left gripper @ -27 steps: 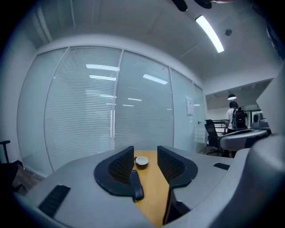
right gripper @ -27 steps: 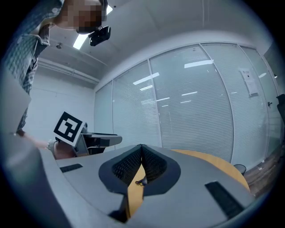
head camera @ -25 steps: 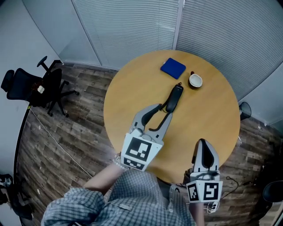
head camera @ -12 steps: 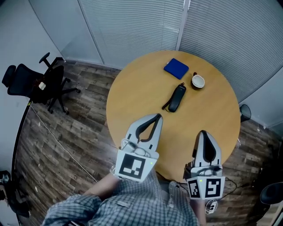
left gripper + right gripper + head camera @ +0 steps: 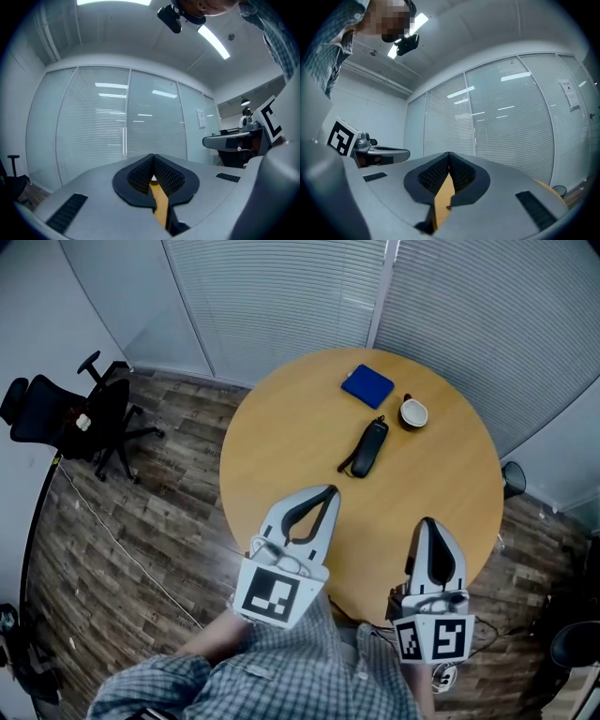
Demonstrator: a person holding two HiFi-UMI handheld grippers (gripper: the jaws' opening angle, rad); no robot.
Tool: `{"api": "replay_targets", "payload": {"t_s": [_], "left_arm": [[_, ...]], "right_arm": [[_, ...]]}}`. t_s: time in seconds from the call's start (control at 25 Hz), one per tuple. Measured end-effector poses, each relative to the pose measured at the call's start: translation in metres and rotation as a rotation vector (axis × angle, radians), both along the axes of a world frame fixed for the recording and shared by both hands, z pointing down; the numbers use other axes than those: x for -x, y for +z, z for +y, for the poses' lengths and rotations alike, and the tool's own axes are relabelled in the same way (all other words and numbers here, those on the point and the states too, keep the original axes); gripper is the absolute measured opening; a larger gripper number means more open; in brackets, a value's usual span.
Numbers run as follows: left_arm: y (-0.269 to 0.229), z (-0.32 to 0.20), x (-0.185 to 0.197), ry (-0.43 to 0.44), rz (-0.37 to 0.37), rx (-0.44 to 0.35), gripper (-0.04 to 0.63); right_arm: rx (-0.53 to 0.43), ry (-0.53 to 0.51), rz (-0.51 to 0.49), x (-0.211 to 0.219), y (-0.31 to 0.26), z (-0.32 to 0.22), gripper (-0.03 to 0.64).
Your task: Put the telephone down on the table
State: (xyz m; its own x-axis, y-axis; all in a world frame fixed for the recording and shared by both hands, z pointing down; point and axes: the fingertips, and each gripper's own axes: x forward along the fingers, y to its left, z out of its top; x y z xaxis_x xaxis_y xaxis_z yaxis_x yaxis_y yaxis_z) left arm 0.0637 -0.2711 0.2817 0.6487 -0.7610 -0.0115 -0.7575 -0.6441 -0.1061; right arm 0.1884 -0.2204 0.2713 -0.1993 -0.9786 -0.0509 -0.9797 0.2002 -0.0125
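Observation:
The black telephone handset (image 5: 367, 447) lies flat on the round wooden table (image 5: 281, 446), with a short black cord at its near end. My left gripper (image 5: 328, 491) hovers over the table's near left part, well short of the telephone, shut with nothing in it. My right gripper (image 5: 427, 521) hangs over the table's near right edge, also shut and empty. In the left gripper view the left gripper (image 5: 153, 156) points up at the blinds, jaws touching. The right gripper (image 5: 449, 154) in its own view shows the same, with a sliver of table below.
A blue square pad (image 5: 367, 385) and a small white cup (image 5: 413, 412) sit at the table's far side, beyond the telephone. A black office chair (image 5: 70, 418) stands on the wooden floor to the left. Window blinds (image 5: 281, 296) curve behind the table.
My left gripper let go of the telephone, drew back toward me and shut empty. The telephone stays lying on the table. The right gripper has barely moved.

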Motion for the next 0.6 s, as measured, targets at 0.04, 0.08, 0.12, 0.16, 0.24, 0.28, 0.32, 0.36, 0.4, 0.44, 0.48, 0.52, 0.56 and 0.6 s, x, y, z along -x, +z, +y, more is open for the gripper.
{"api": "replay_targets", "payload": {"t_s": [0.04,0.08,0.12,0.16,0.24,0.28,0.32,0.36,0.4,0.44,0.48,0.52,0.56,0.6], "left_arm": [[0.0001,0.0001,-0.0001,0.003,-0.003,0.000,0.008],[0.0000,0.0000,0.0001,0.003,-0.005,-0.002,0.008],[-0.0002,-0.0001,0.0005,0.001,-0.007,-0.004,0.008],[-0.0002,-0.0001,0.0008,-0.002,-0.009,-0.006,0.008],[0.0000,0.0002,0.0001,-0.001,-0.012,-0.007,0.008],[0.0002,0.0007,-0.0007,0.002,-0.014,-0.006,0.008],[0.0004,0.0012,-0.0017,0.007,-0.017,-0.005,0.008],[0.0007,0.0017,-0.0025,0.010,-0.022,-0.004,0.008],[0.0009,0.0021,-0.0032,0.013,-0.024,-0.004,0.008],[0.0009,0.0022,-0.0037,0.014,-0.023,-0.002,0.008],[0.0010,0.0023,-0.0043,0.015,-0.022,-0.001,0.008],[0.0012,0.0026,-0.0049,0.018,-0.024,0.000,0.008],[0.0017,0.0030,-0.0055,0.023,-0.028,0.002,0.008],[0.0022,0.0036,-0.0061,0.028,-0.032,0.003,0.008]], "right_arm": [[0.000,0.000,0.000,0.0004,-0.0002,0.0005,0.009],[0.002,0.000,0.002,0.0011,-0.0002,0.0012,0.009],[0.003,0.000,0.005,0.0018,0.0001,0.0020,0.009],[0.006,0.000,0.008,0.0021,0.0007,0.0025,0.011],[0.011,0.003,0.012,0.0016,0.0020,0.0030,0.009],[0.012,0.005,0.012,0.0009,0.0023,0.0032,0.009],[0.013,0.007,0.012,0.0001,0.0024,0.0034,0.011],[0.014,0.009,0.012,-0.0006,0.0023,0.0035,0.009],[0.014,0.010,0.013,-0.0010,0.0022,0.0036,0.011],[0.015,0.010,0.014,-0.0014,0.0023,0.0035,0.011],[0.017,0.011,0.015,-0.0018,0.0027,0.0034,0.009],[0.019,0.011,0.016,-0.0020,0.0031,0.0033,0.009],[0.020,0.011,0.015,-0.0019,0.0032,0.0033,0.009],[0.020,0.010,0.015,-0.0016,0.0033,0.0035,0.009]]}}
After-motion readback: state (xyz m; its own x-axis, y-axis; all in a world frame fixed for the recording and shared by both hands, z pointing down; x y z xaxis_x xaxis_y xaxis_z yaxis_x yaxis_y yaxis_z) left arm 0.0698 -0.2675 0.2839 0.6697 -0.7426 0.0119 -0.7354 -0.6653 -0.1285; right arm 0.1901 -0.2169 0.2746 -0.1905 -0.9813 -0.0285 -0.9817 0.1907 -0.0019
